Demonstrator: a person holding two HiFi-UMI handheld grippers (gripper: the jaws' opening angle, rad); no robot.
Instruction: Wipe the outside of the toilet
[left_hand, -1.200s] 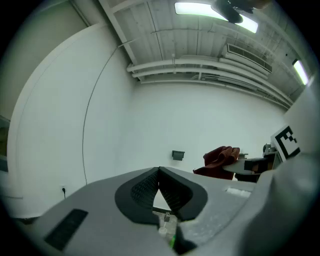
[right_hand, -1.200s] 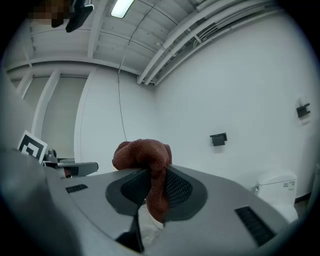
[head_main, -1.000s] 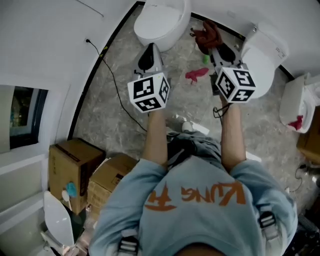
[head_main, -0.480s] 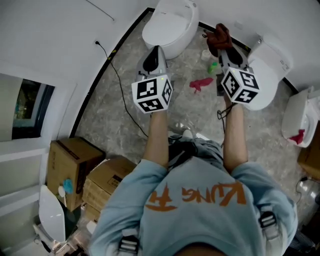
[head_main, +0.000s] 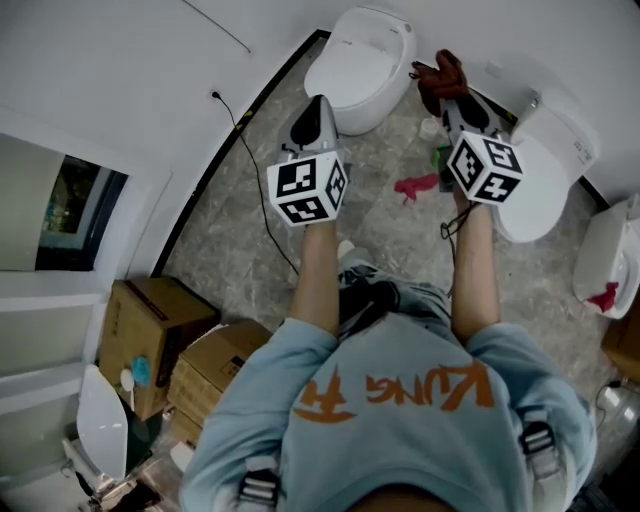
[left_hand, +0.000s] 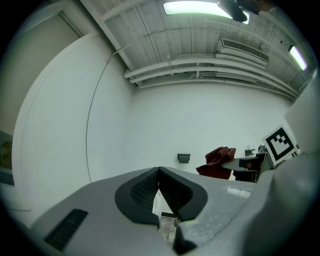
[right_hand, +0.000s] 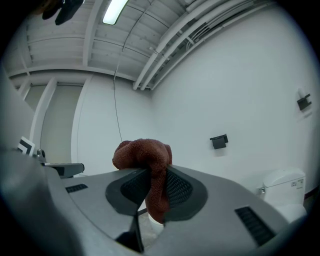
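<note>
Pinching a bunched red-brown cloth (right_hand: 145, 160), the right tool (head_main: 450, 100) hung above the floor between the toilet (head_main: 360, 55) ahead and a second toilet (head_main: 545, 180) just to its right, with the cloth up off both. The left tool (head_main: 318, 103) was pressed together on nothing, near the first bowl's side. Floor clutter was a pink rag (head_main: 412, 186) between the bowls, a black cable (head_main: 250, 180) near the curved wall, and cardboard boxes (head_main: 165, 335) back left. The rest of the floor was open.

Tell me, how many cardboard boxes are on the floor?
2. One brown cardboard box stands at the head view's lower left; the second sits beside it, nearer the person. Others may be hidden behind the person.
</note>
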